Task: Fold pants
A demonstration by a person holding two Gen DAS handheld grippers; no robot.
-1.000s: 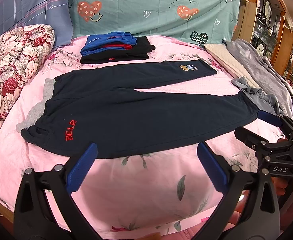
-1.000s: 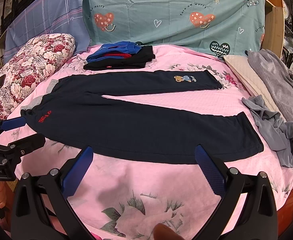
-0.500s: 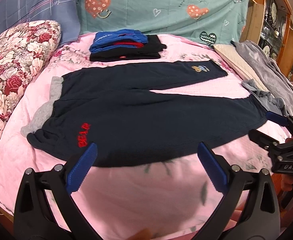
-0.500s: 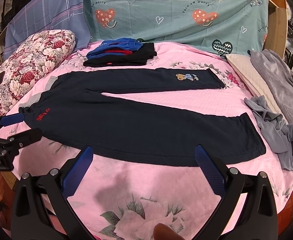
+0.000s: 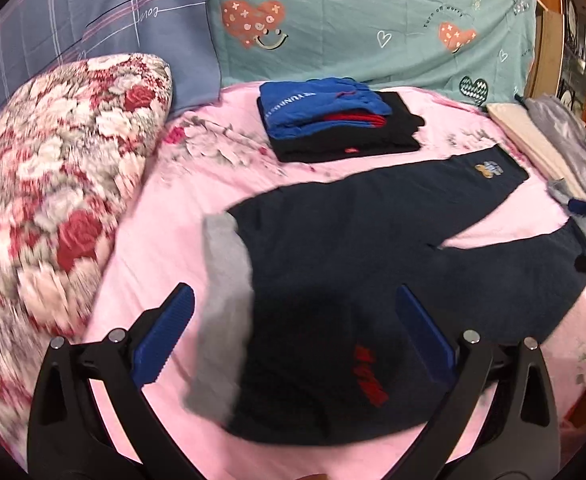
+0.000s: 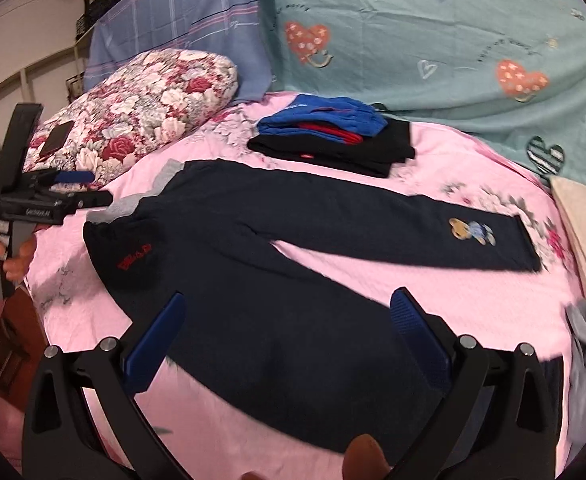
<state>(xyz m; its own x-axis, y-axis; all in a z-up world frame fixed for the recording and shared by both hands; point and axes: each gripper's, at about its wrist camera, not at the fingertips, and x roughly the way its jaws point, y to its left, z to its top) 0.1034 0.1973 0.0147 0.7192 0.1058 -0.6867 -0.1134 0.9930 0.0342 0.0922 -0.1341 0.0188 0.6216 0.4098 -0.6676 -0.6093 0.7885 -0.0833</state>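
Note:
Dark navy pants (image 5: 357,248) lie flat on the pink bedspread (image 5: 165,236), waistband left, legs spread to the right, also in the right wrist view (image 6: 261,280). They have red lettering (image 5: 367,376) near the waist and a bear patch (image 6: 471,232) on the far leg. My left gripper (image 5: 295,338) is open and empty over the waistband with its grey lining (image 5: 225,280). My right gripper (image 6: 285,340) is open and empty over the near leg. The left gripper also shows in the right wrist view (image 6: 73,188).
A stack of folded blue, red and black clothes (image 5: 337,124) lies at the back of the bed. A floral pillow (image 5: 53,184) is at the left. Beige and grey garments (image 5: 549,148) are piled at the right. Teal heart-print bedding (image 6: 433,40) stands behind.
Both grippers have moved left and closer to the bed. The left gripper now hangs over the waistband, the right over the near leg. The pants have not moved.

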